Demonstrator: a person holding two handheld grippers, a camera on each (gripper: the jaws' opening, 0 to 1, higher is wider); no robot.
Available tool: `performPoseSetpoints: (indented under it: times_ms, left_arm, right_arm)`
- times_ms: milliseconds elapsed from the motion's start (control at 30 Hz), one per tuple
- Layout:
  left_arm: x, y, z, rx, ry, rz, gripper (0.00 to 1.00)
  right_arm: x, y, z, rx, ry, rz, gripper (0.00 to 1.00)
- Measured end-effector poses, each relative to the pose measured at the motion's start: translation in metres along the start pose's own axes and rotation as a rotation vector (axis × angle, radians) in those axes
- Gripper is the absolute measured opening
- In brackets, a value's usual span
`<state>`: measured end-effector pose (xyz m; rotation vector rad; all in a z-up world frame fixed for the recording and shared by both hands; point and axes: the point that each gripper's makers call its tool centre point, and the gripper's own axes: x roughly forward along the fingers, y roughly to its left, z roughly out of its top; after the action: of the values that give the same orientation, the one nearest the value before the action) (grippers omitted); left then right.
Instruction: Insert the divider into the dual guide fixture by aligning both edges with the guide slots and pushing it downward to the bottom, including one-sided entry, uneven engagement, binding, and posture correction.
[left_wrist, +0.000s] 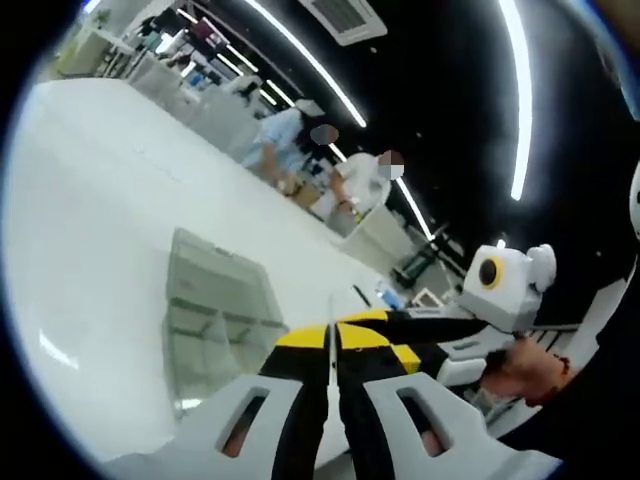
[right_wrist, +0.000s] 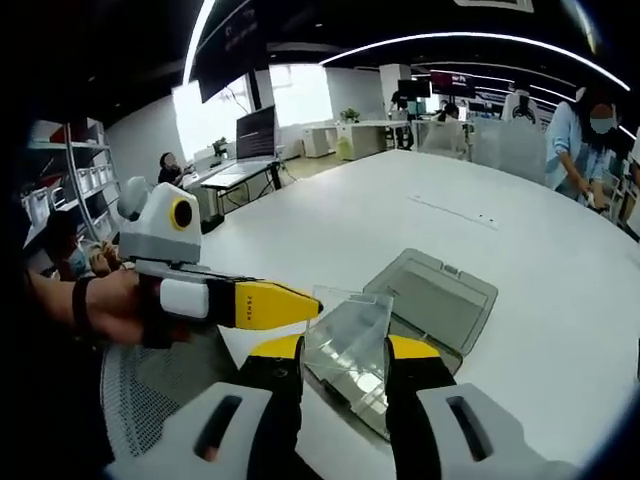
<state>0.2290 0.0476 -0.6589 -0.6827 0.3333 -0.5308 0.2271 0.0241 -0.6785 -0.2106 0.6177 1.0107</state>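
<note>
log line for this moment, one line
stage: divider held above clear box, not in slots | left tool: shut on divider edge | right tool: around divider, grip unclear | table: white

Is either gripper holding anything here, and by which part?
The left gripper pinches a thin clear divider by one edge. The right gripper looks open around it.

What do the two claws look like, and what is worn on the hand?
Both claws have pale grey bodies with slotted openings and black jaws ending in yellow tips. The left claw carries small dark lettering on its yellow side. The hand gripping it wears a dark wristband. The right claw matches.
</note>
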Motion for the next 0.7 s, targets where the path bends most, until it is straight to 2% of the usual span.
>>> performPoseSetpoints:
  times_ms: [400, 700]
  left_arm:
    - [-0.0024, -0.0021, 0.0035, 0.078, 0.014, 0.001, 0.0]
    - [-0.0066, 0.003, 0.0024, 0.101, 0.026, 0.017, 0.0]
  right_arm:
    - [-0.0011, 0.0013, -0.0045, -0.031, 0.032, 0.026, 0.26]
    - [-0.0014, -0.0018, -0.002, -0.058, 0.047, 0.044, 0.26]
